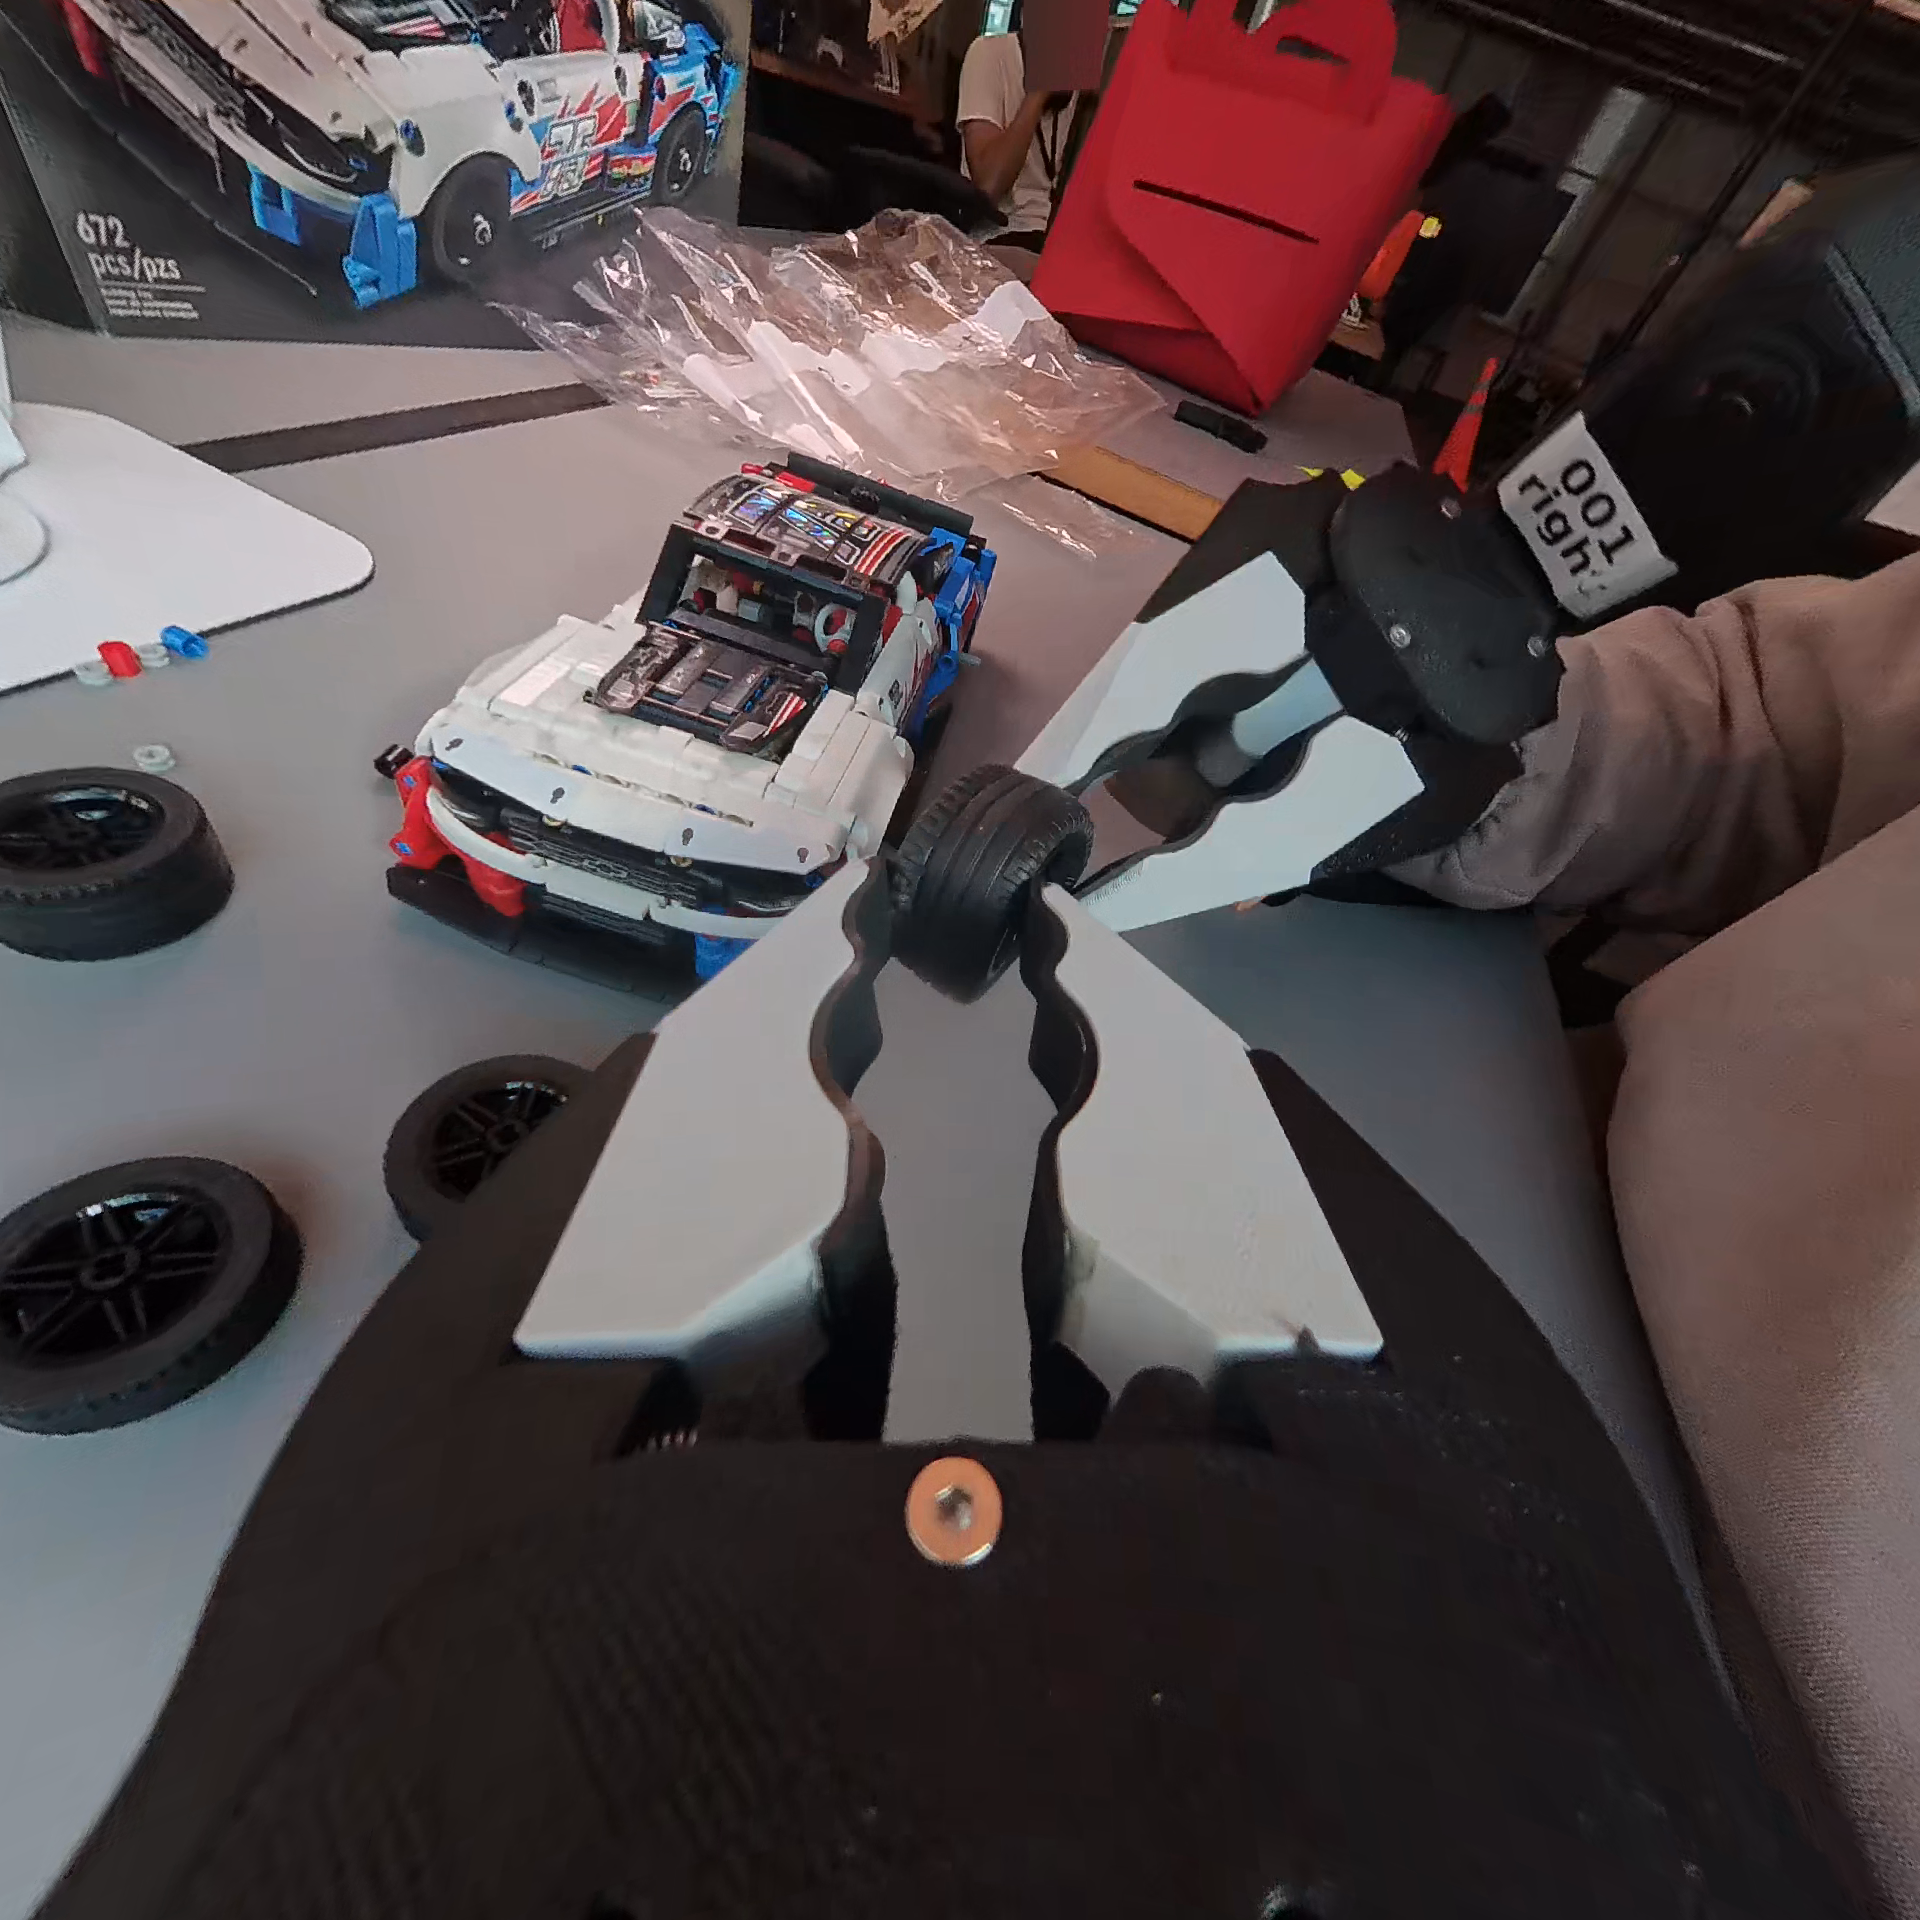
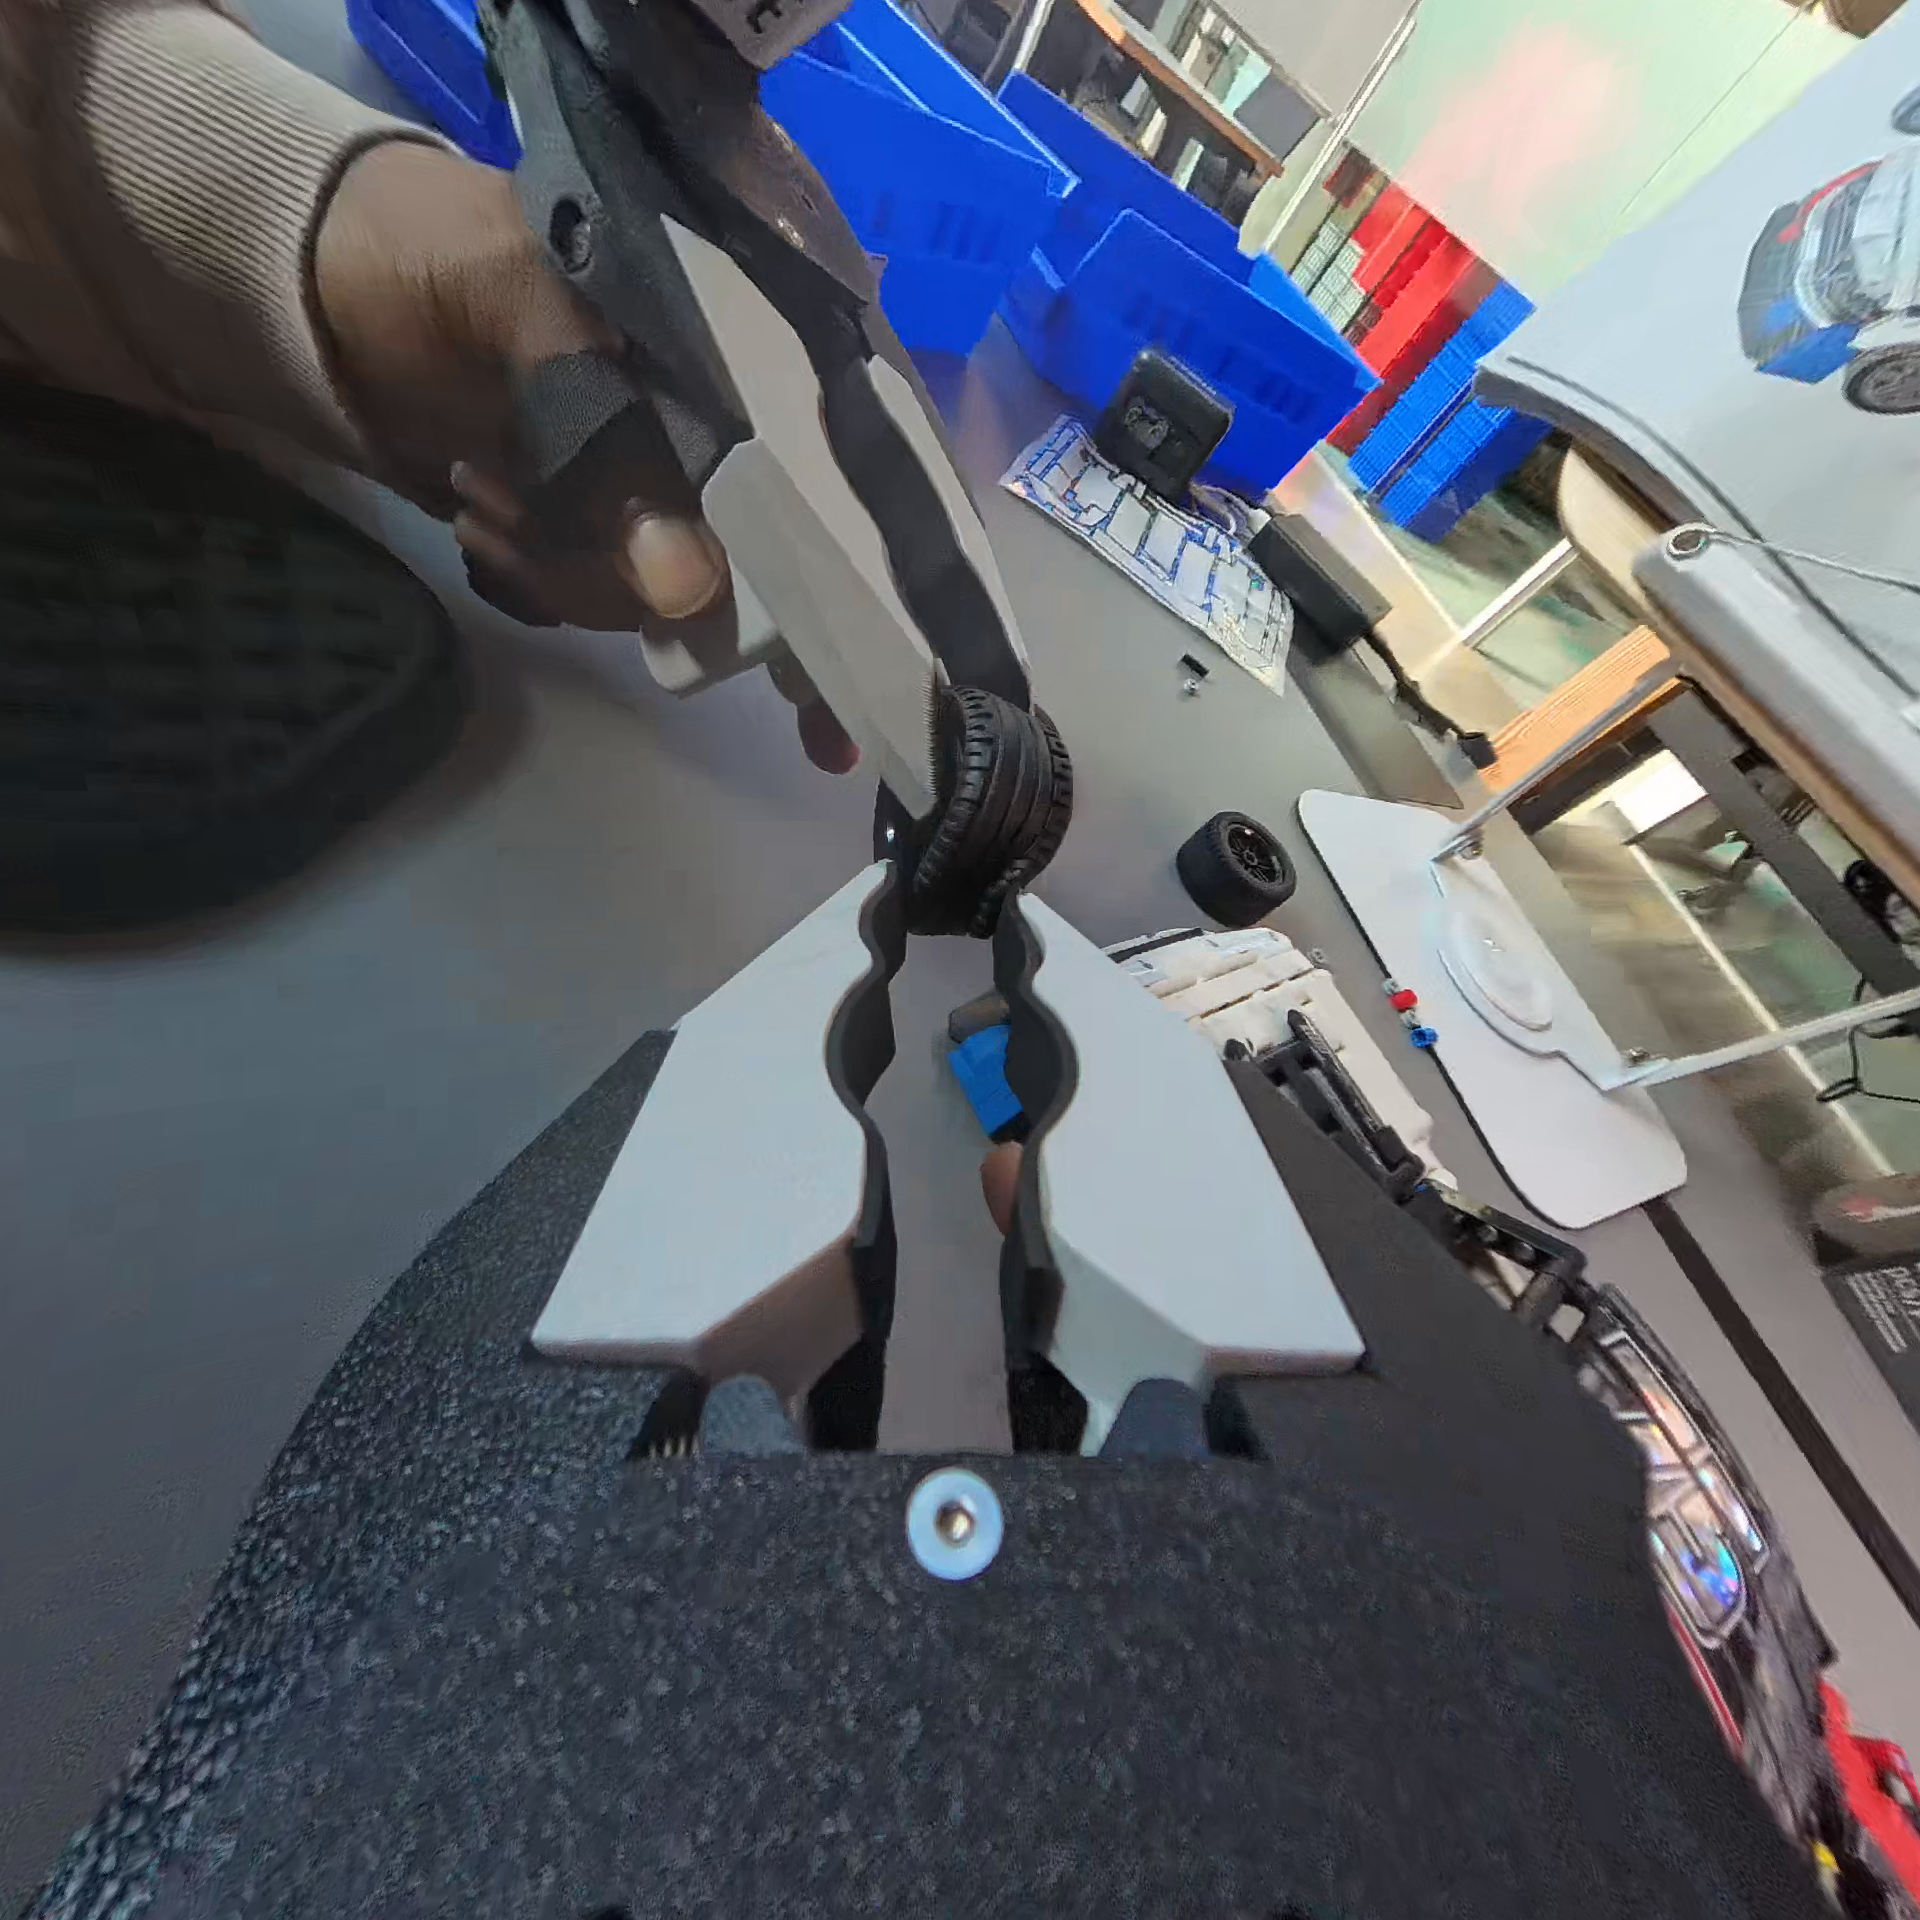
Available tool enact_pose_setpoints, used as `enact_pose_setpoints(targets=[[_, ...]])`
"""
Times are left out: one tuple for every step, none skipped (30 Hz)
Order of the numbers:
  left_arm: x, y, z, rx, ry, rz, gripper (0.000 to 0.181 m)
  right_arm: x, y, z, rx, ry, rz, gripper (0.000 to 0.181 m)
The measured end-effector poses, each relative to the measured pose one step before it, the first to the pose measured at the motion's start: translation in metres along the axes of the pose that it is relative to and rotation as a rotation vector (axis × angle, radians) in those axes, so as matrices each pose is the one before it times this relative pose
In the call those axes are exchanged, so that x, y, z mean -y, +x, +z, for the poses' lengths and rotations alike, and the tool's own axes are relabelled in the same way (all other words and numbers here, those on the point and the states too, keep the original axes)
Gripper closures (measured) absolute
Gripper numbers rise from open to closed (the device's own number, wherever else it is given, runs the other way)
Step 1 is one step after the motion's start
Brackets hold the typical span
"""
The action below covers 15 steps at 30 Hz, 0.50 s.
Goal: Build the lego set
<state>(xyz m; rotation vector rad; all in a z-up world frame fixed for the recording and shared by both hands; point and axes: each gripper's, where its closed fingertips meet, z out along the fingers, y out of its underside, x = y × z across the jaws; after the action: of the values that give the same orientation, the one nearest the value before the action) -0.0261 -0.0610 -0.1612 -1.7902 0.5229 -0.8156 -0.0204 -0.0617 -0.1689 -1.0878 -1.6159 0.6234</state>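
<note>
A black wheel (image 1: 987, 873) is held above the grey table, just right of the front of the white, red and blue Lego car (image 1: 665, 748). My left gripper (image 1: 961, 888) is shut on the wheel from the near side. My right gripper (image 1: 1081, 842) comes in from the right and its tips close on the same wheel. In the right wrist view the wheel (image 2: 1003, 800) sits between my right gripper's (image 2: 951, 894) tips, with the left gripper (image 2: 982, 727) pinching it from above. The car (image 2: 1236, 987) lies to the lower right, partly hidden.
Three loose wheels (image 1: 104, 862) (image 1: 125, 1288) (image 1: 468, 1132) lie left of the car. Small red and blue pieces (image 1: 145, 652) sit by a white base plate (image 1: 156, 530). The set's box (image 1: 312, 156), a clear plastic bag (image 1: 831, 343) and a red bag (image 1: 1236, 208) stand behind. Blue bins (image 2: 1039, 208) lie beyond. Both grippers' tips are close together, under 4 cm apart.
</note>
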Motion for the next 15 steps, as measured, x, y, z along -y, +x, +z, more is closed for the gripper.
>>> enact_pose_setpoints(targets=[[-0.00124,-0.00025,-0.00021,-0.0161,0.0029,-0.0468,0.157,0.00033,-0.00114,-0.00011,-0.0007,0.0091,-0.0056,0.167],[-0.00030,0.00034,-0.00093,-0.0208,0.0085,-0.0464,0.157,0.00200,-0.00065,-0.00060,0.0184,0.0225,0.0327,0.167],[-0.00037,-0.00015,-0.00116,-0.0153,0.0041,-0.0306,0.157,0.00059,-0.00064,0.00111,0.0411,0.0165,0.0906,0.165],[-0.00020,0.00046,-0.00118,-0.0193,0.0050,-0.0151,0.158,0.00071,-0.00093,0.00115,0.0745,0.0255,0.1427,0.162],[0.00075,0.00181,-0.00133,-0.0286,0.0115,-0.0113,0.158,0.00330,-0.00051,-0.00107,0.0991,0.0386,0.1746,0.160],[0.00129,0.00148,-0.00035,-0.0218,0.0114,-0.0189,0.158,0.00411,-0.00128,-0.00247,0.0972,0.0268,0.1701,0.158],[0.00052,0.00064,0.00043,-0.0074,0.0020,0.0032,0.158,0.00264,-0.00567,-0.00191,0.0949,0.0083,0.1028,0.145],[-0.00015,0.00051,0.00067,0.0027,-0.0041,0.0304,0.158,0.00133,-0.00195,-0.00067,0.0368,0.0111,0.0429,0.141],[-0.00030,0.00216,0.00096,-0.0028,-0.0064,0.0337,0.158,-0.00008,0.00331,-0.00046,-0.0219,0.0136,-0.0070,0.151],[-0.00149,0.00289,0.00146,-0.0073,-0.0122,0.0242,0.158,-0.00235,0.00207,0.00004,-0.0248,0.0001,-0.0335,0.158],[-0.00233,0.00227,0.00136,-0.0035,-0.0137,0.0211,0.159,-0.00179,-0.00166,-0.00001,-0.0014,-0.0042,-0.0246,0.158],[-0.00105,0.00187,0.00014,-0.0041,-0.0070,0.0162,0.159,-0.00053,-0.00204,-0.00041,0.0092,0.0000,-0.0001,0.159],[-0.00051,0.00222,-0.00030,-0.0076,-0.0059,0.0094,0.159,-0.00063,-0.00268,-0.00049,0.0211,-0.0060,0.0060,0.160],[-0.00190,0.00232,-0.00008,-0.0127,-0.0147,-0.0027,0.158,-0.00258,-0.00234,0.00004,0.0140,-0.0238,-0.0065,0.161],[-0.00184,0.00208,-0.00037,-0.0182,-0.0136,-0.0149,0.158,-0.00059,-0.00108,0.00006,0.0005,-0.0089,-0.0119,0.161]])
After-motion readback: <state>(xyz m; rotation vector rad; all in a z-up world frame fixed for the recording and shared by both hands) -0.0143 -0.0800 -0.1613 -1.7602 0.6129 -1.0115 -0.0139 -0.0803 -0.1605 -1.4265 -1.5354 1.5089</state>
